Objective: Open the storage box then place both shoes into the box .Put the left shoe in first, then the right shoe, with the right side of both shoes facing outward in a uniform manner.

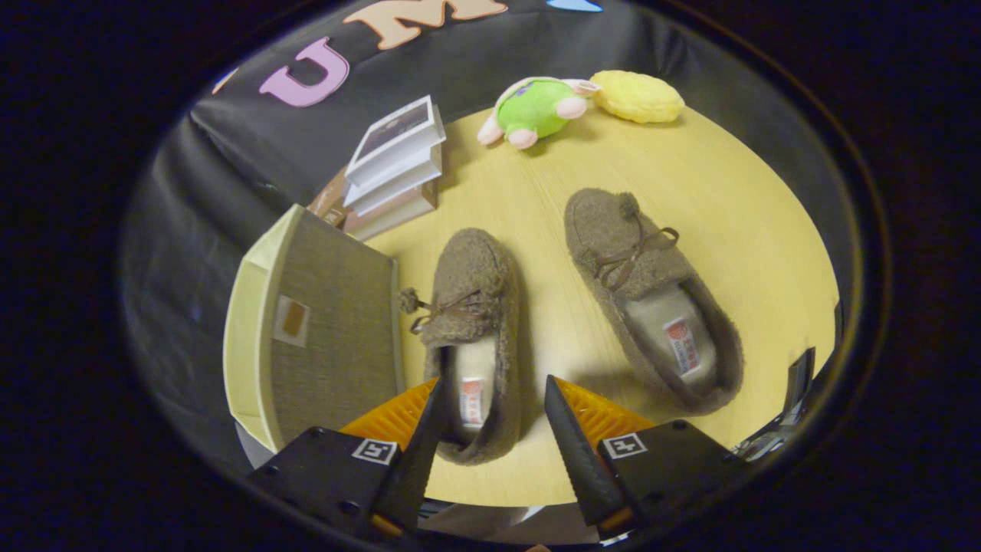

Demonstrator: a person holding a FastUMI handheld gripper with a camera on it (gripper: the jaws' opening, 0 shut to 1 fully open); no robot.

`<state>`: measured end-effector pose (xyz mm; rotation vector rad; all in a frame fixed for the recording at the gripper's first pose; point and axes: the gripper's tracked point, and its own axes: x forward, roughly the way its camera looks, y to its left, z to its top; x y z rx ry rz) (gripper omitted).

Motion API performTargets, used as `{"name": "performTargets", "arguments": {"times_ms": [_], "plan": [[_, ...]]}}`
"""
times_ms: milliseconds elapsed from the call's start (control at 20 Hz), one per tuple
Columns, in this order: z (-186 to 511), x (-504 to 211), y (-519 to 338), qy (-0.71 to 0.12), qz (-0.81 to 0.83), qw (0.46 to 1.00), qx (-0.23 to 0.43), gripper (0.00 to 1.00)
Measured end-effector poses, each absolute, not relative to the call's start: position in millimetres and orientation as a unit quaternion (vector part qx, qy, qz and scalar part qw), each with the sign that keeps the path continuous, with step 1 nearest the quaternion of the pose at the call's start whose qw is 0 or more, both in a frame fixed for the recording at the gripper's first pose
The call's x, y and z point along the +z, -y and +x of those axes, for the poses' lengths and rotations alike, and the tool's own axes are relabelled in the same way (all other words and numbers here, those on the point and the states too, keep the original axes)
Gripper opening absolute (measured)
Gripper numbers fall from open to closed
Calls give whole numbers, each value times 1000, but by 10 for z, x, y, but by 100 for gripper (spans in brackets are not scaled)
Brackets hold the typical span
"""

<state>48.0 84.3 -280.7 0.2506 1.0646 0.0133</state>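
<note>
Gripper (490, 429) hovered above table, angled down; fingers spread apart astride left slipper (474, 337) heel; storage box (322, 330) alongside.

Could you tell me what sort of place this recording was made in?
Probably a staged booth for household tasks, not a real home: a round wooden table backed by black cloth, carrying slippers, a storage box, books and plush toys. The open gripper straddles one slipper's heel.

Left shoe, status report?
Gripper open, fingers straddling left shoe heel, not pressing. Right shoe apart on table. Storage box beside left shoe.
</note>
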Motion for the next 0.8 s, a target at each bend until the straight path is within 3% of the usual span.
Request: {"name": "performTargets", "arguments": {"times_ms": [100,200,650,800], "plan": [[505,-2900,-839,-515,103,851,5,70],[545,-2950,-839,-516,92,852,6,69],[499,-3066,-813,-548,78,833,-8,9],[483,-3039,-790,-551,88,830,-15,4]]}}
